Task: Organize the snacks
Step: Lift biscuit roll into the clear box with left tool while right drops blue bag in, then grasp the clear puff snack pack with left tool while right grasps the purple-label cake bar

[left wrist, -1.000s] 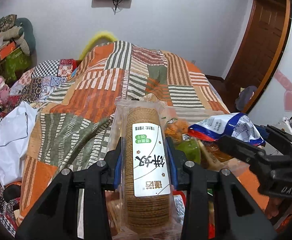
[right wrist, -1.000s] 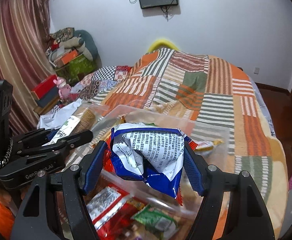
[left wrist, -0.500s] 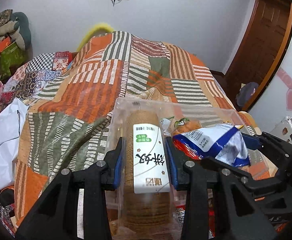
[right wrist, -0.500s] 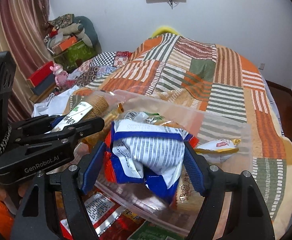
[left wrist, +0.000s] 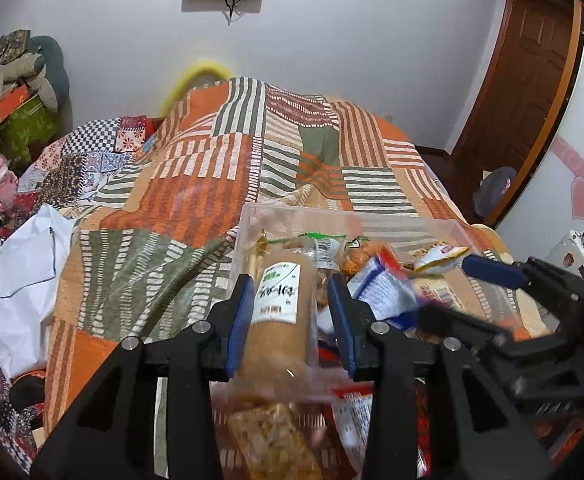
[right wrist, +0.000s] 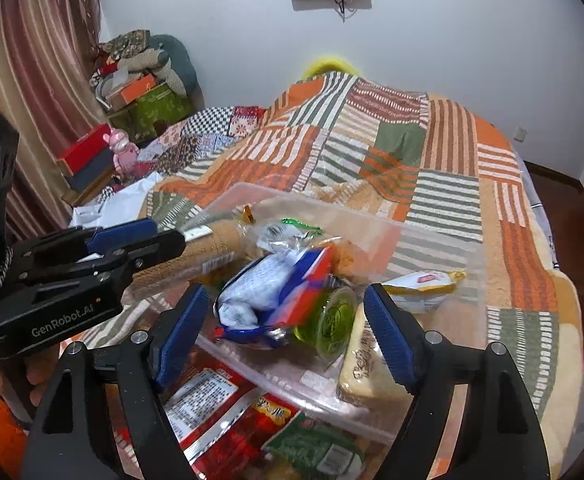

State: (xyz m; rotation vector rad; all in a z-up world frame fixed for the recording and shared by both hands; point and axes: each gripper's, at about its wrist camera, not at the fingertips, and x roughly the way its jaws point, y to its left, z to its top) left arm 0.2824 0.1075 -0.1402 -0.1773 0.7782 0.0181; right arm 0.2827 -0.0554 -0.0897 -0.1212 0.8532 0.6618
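Left gripper (left wrist: 292, 316) fingers apart – brown biscuit roll in clear wrapper (left wrist: 278, 312) loose between. Right gripper (right wrist: 288, 328) fingers wide open – crumpled blue-white snack bag (right wrist: 268, 296) in clear plastic bin (right wrist: 376, 220) on patchwork bedspread (right wrist: 412, 152).

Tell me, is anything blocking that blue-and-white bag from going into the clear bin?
Nothing visible does. The blue-and-white bag is over the clear bin's open top, between the open right tongs, with only other snacks beneath.

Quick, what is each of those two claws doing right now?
Left gripper: open, its fingers apart from the biscuit roll between them.
Right gripper: open, the blue snack bag loose between its fingers.
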